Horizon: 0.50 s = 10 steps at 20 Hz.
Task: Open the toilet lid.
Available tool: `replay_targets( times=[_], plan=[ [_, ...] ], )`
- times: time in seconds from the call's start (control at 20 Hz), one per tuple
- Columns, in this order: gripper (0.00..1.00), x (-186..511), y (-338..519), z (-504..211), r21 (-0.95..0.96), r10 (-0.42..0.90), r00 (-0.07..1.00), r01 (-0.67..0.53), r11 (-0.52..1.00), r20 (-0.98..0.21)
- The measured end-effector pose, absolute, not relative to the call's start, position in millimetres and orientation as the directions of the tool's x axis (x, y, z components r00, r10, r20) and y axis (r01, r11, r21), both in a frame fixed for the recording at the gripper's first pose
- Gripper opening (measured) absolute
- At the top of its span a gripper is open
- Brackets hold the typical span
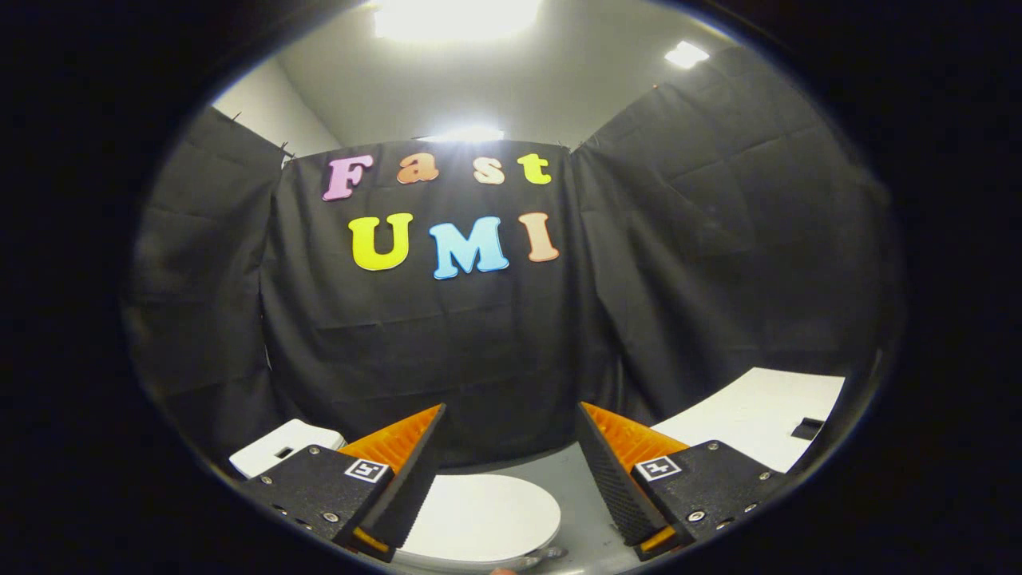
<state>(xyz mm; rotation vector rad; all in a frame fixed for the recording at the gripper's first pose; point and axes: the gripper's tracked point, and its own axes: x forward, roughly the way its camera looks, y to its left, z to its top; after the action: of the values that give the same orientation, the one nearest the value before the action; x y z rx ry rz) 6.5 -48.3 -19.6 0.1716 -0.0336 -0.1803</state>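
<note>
The white toilet lid lies flat and closed, low down between and beneath my two fingers, its far rounded edge toward the booth wall. My gripper hovers above it, open, with a wide gap and nothing between the orange-and-black fingers. The left finger covers the lid's left part. Part of the rim under the lid's near edge shows as a grey strip.
A white box-shaped object, maybe the tank, sits left of the left finger. A white tabletop with a small dark slot stands to the right beyond the right finger. Grey floor lies between toilet and table. Black cloth walls close in ahead.
</note>
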Motion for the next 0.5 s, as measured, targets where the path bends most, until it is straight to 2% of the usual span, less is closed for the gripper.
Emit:
replay_targets(
  times=[0.25, 0.5],
  plan=[
    [0.96, 15.9, -51.6, -58.7, 0.394, -0.161, 0.986, 0.167, 0.904, -0.048],
    [0.96, 23.8, -72.7, -103.3, 0.472, -0.168, 0.978, 0.208, 0.857, -0.126]
  ],
)
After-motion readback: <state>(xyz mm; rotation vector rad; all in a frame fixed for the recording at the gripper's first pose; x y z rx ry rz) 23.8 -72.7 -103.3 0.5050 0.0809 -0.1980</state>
